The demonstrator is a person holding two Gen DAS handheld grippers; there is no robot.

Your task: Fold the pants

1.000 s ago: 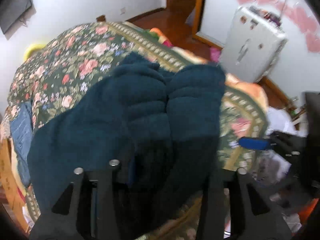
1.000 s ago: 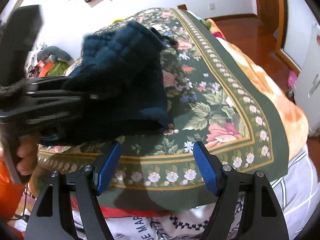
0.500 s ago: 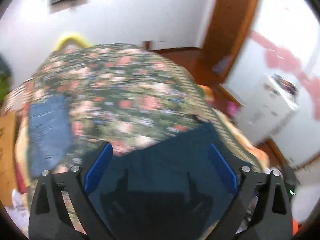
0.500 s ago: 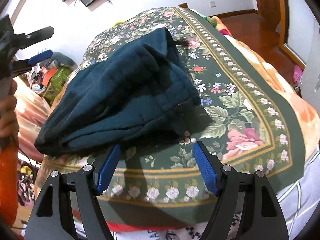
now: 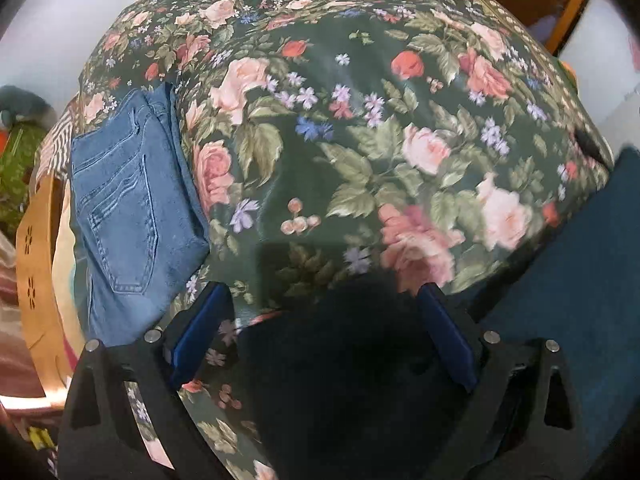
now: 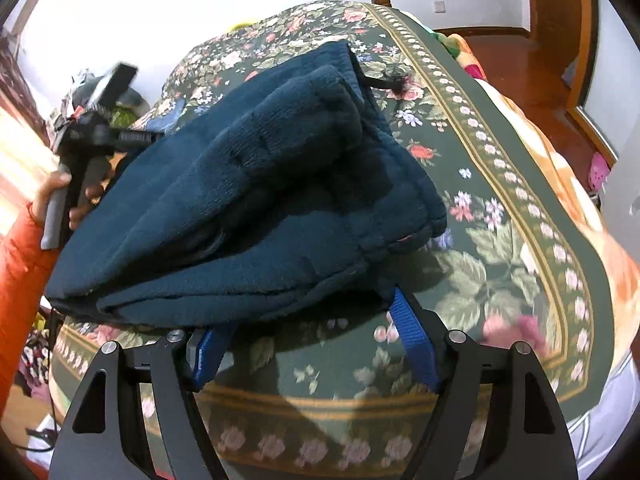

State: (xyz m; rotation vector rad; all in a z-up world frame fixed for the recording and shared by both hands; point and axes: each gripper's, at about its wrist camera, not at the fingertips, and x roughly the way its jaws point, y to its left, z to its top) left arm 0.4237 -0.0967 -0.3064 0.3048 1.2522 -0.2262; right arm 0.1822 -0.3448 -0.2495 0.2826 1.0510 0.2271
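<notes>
I'm seeing dark teal pants [image 6: 248, 208] lying on a dark green bedspread [image 5: 360, 140] that's showing pink and red roses, small lilac flowers and a tan-and-cream border; blue denim jeans [image 5: 128, 208] are sitting at its edge, and blue pads [image 6: 412, 344] are lining black fingers near an orange sleeve [image 6: 20, 264]

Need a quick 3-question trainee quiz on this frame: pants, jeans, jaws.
1. True or false: the dark teal pants lie folded on the floral bedspread.
2. What lies near the bedspread's edge in the left wrist view? A) folded blue jeans B) a pillow C) a towel
3. Fill in: the left gripper has its jaws ____, with nothing between them.

Key
1. True.
2. A, the jeans.
3. Open; only bedspread shows in the gap. The right gripper, its jaws opening, sits at the near edge of the pants, not pressing on them.
</notes>
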